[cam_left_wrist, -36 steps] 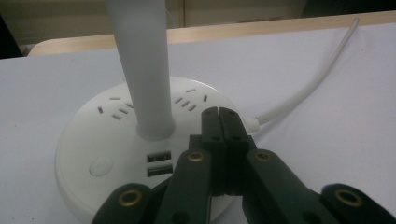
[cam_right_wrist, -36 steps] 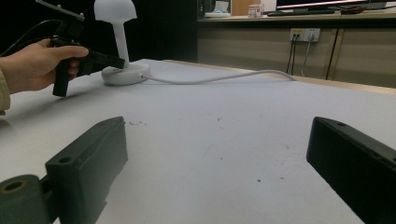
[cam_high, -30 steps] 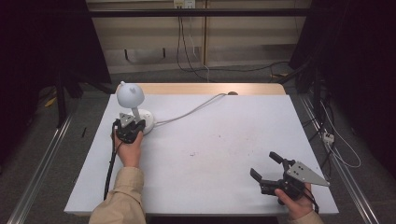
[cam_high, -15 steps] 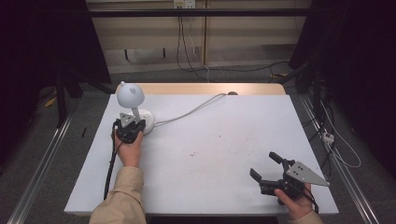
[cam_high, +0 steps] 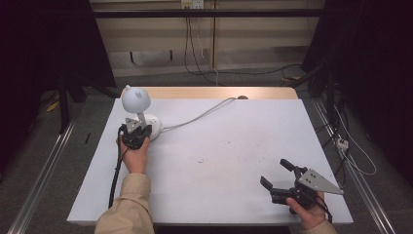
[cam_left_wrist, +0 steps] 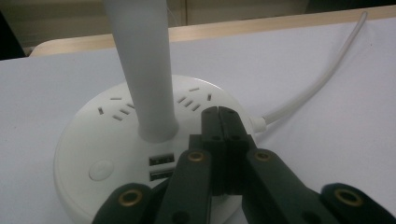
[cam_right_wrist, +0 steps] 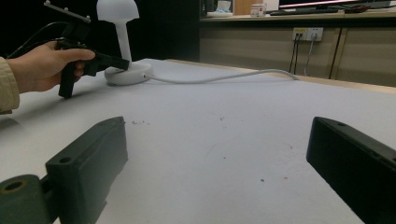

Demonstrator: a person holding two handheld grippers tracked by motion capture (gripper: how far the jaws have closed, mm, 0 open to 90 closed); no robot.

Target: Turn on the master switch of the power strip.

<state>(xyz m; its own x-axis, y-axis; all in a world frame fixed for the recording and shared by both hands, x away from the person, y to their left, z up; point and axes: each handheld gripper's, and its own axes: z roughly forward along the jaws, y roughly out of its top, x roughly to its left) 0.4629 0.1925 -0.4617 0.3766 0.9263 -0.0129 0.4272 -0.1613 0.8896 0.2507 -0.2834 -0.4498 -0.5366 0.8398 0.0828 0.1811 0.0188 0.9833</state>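
Pressing on the lamp base [cam_left_wrist: 116, 140] at the far left of the bench [cam_high: 234, 161], the left tongs [cam_left_wrist: 218, 112] are closed, tips together, holding nothing. The push should stay vertical and light, sparing the stem [cam_left_wrist: 142, 65]. The right tongs [cam_high: 276, 174] rest open, near right.

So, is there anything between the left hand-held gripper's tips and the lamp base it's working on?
Nothing visible. The left hand-held gripper is shut, and its tips sit over the top of the white lamp base, right of the stem and past the USB ports. Whether they touch the surface I cannot tell.
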